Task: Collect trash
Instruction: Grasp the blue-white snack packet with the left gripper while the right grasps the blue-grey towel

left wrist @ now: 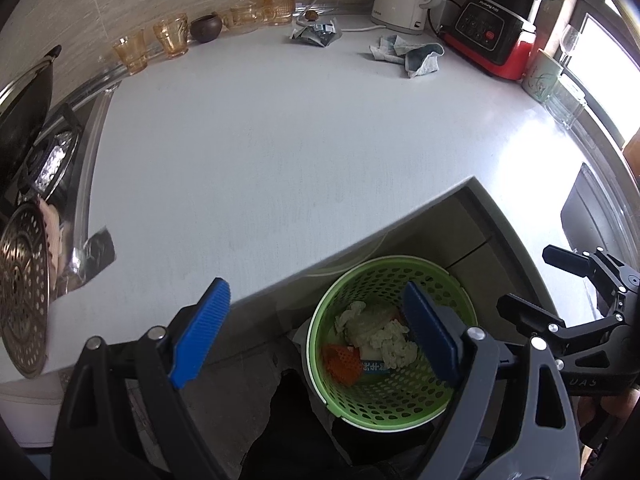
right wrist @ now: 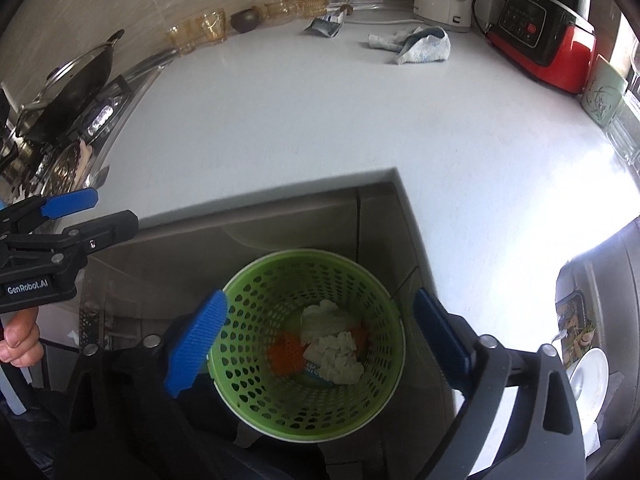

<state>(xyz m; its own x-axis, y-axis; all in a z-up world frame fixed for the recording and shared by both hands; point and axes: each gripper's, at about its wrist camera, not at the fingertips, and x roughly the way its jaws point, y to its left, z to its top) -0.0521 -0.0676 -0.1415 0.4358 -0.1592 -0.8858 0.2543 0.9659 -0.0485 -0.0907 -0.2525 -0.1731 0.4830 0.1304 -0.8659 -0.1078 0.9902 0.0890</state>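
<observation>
Right gripper hovering over green basket, jaws spread, gripping nothing; left gripper gaping beside it. Crumpled tissue lying inside basket; wrappers sitting on counter beyond.

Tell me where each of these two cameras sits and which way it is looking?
Left wrist view: sits on the left gripper, looking steeply down along its open blue pads at the green basket below the white counter; the right gripper shows at the right edge.
Right wrist view: sits on the right gripper, looking down into the same green basket; the left gripper and a thumb show at left.
Both share the basket's trash, counter, crumpled cloth and red appliance.
</observation>
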